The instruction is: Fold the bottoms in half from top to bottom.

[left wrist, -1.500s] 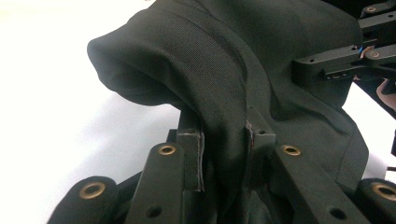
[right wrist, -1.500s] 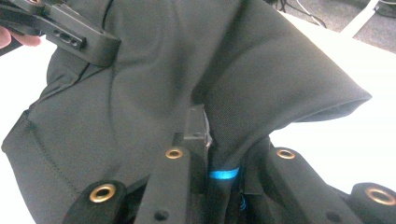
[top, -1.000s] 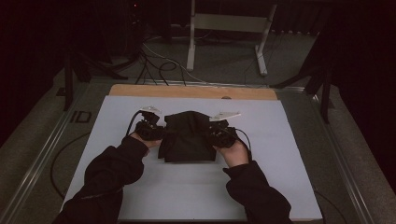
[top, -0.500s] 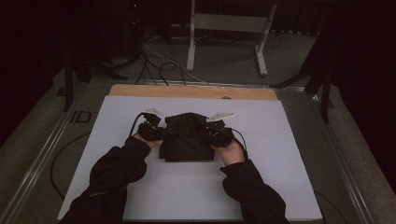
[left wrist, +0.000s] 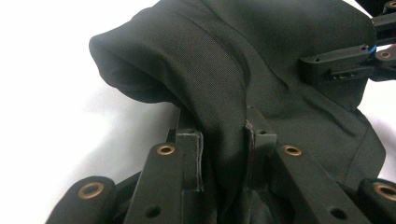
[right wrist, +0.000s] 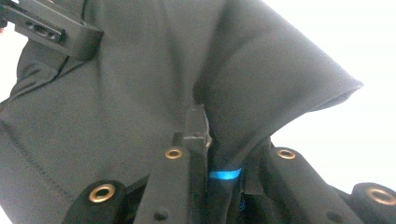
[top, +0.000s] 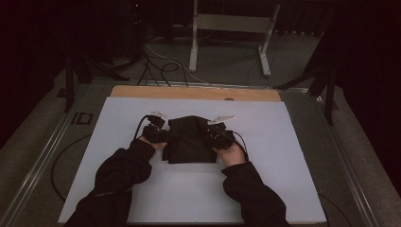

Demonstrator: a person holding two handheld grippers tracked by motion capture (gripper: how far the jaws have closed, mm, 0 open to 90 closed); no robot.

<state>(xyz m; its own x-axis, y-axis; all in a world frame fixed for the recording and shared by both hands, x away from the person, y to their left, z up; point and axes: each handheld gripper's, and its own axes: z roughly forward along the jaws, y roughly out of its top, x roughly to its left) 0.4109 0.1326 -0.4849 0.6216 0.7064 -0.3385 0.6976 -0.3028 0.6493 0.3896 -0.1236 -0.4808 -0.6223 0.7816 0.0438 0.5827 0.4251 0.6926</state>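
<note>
A: Where is the folded cloth located?
B: It lies on the desk, near the middle.
A: And the grippers, relative to the cloth?
B: The left gripper sits at its left edge and the right gripper at its right edge, each clamped on a fold. A stand is on the floor behind the cloth, past the desk.

The white table is looked down on from above the person's side, facing forward. Both gripper views are shot super close along their jaws, and the same dark cloth is shared by all three
</note>
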